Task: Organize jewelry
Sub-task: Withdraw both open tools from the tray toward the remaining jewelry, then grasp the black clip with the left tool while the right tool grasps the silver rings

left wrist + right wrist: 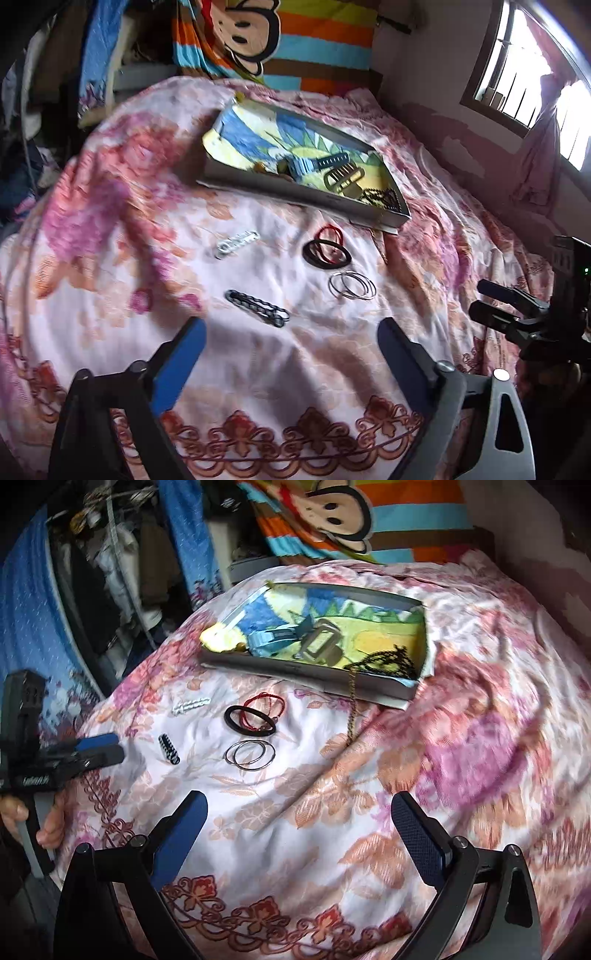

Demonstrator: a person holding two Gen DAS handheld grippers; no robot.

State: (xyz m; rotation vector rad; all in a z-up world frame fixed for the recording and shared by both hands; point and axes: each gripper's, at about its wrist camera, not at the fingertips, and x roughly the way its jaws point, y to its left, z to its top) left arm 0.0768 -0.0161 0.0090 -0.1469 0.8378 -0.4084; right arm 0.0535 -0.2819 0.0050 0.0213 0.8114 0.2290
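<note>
I am lining up a first pickup — both grippers, left gripper (291, 341) and right gripper (299, 821), spread and empty. Next: pinch the braided band (257, 313), carry to the tray (306, 195).

A bed under a pink floral bedspread (122, 206) fills the room. At far right, a barred window (532, 70) glares with daylight. Far left hang what may be clothes (122, 576), blurred.
</note>
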